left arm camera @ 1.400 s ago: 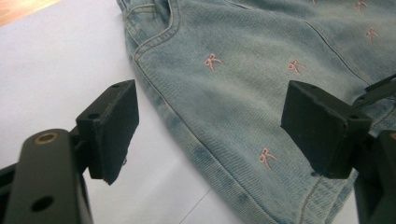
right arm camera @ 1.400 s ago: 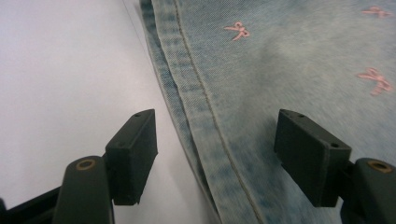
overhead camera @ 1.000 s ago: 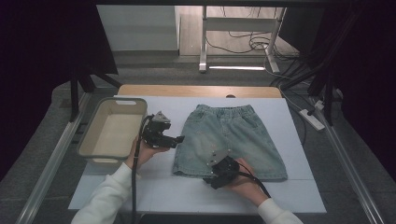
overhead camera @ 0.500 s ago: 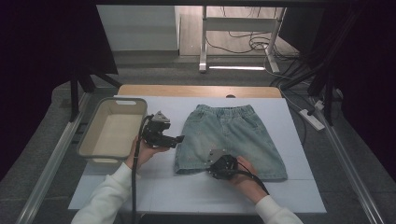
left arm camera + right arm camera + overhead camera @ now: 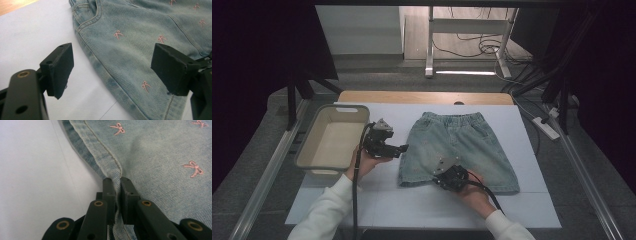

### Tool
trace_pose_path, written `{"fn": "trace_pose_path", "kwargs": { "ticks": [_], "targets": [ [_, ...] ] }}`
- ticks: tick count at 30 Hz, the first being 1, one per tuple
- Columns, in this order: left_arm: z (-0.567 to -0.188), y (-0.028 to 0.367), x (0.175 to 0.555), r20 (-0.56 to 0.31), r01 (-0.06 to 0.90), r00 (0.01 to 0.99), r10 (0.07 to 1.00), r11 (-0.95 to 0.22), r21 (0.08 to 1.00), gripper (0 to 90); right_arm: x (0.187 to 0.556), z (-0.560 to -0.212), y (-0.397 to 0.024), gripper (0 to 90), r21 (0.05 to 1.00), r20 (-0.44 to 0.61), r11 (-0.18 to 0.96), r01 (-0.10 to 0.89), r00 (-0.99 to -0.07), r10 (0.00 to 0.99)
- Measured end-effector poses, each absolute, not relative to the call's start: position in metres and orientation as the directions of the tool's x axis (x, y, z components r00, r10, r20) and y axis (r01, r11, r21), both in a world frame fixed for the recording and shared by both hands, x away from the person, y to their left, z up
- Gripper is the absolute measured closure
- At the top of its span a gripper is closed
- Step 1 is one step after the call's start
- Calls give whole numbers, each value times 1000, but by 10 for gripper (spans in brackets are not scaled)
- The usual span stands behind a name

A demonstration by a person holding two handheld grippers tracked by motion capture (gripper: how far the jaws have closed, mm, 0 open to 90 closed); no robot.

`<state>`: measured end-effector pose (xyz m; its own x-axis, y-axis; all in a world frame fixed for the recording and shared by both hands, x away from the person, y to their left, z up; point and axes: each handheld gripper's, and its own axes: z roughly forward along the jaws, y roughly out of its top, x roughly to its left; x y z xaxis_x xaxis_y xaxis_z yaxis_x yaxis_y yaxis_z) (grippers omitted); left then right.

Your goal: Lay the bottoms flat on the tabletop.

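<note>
Denim shorts [image 5: 458,151] flat at surface [image 5: 522,200] centre. Right tool [image 5: 115,185] just closed, pinching hem fold at shorts' 6 o'clock. Left tool [image 5: 112,71] spread, hovering at shorts' 9 o'clock edge, basin [image 5: 333,142] beyond. Judgement: seat left jaws over side seam before lifting; raise both together, else fabric twists.

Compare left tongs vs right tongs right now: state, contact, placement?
The left tongs stand wide open with nothing between them; the right tongs have just been closing and now pinch the hem of the denim shorts. The left tongs hang beside the shorts' left edge, near the tray; the right tongs sit at the bottom hem. Both are black, hand-held and trail cables.
</note>
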<state>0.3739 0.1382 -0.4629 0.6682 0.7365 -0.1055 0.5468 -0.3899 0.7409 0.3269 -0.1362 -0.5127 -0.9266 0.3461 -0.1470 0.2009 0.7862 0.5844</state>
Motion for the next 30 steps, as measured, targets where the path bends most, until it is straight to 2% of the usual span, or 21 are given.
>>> {"fn": "trace_pose_path", "kwargs": {
  "ticks": [4,12,30],
  "targets": [
    [-463,139,374,-105,547,668,736,-391,740,191,324,-511,-137,835,606,-118,767,211,-930,349],
    [-463,139,374,-103,546,667,738,-390,741,191,306,-503,-141,841,650,-143,738,181,-925,353],
    [-464,141,375,-103,550,663,741,-389,739,189,275,-494,-132,842,682,-97,719,134,-958,270]
  ]
}}
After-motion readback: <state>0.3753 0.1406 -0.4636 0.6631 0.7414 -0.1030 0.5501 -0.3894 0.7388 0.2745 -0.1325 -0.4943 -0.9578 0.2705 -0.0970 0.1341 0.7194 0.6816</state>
